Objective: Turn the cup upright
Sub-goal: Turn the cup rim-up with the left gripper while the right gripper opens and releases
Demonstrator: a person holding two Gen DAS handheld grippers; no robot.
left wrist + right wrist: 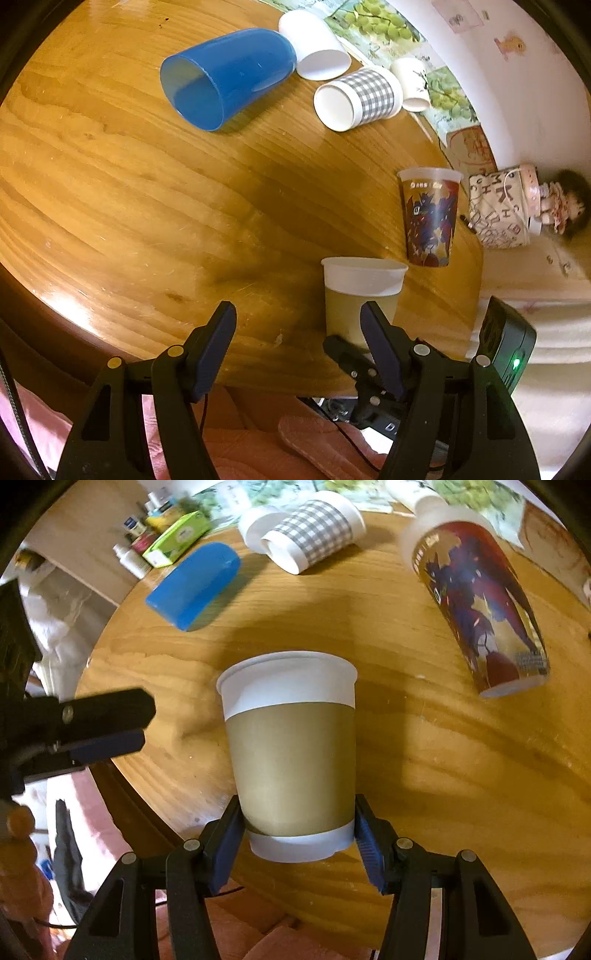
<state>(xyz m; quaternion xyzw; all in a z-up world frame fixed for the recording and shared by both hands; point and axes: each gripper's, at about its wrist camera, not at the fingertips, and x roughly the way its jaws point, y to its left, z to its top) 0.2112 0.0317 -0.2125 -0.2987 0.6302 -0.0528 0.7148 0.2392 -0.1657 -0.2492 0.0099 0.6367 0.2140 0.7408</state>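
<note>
1. The counter [424, 794] carries several cups; the blue cup [225, 77] and checked cup [362, 98] lie on their sides beyond the sleeved cup [291, 760], and the printed cup [430, 218] stands just past it.
2. The sleeved cup stands rim-up at the counter's near edge, so the flip looks nearly finished; next comes letting go.
3. The right tool [297, 830] pinches the sleeved cup's base on both sides.
4. The left tool [299, 347] gapes wide and empty, left of that cup.

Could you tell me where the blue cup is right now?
The blue cup lies on its side at the far part of the wooden table, upper left in the left wrist view, beside a white cup and near the checked cup.
</note>
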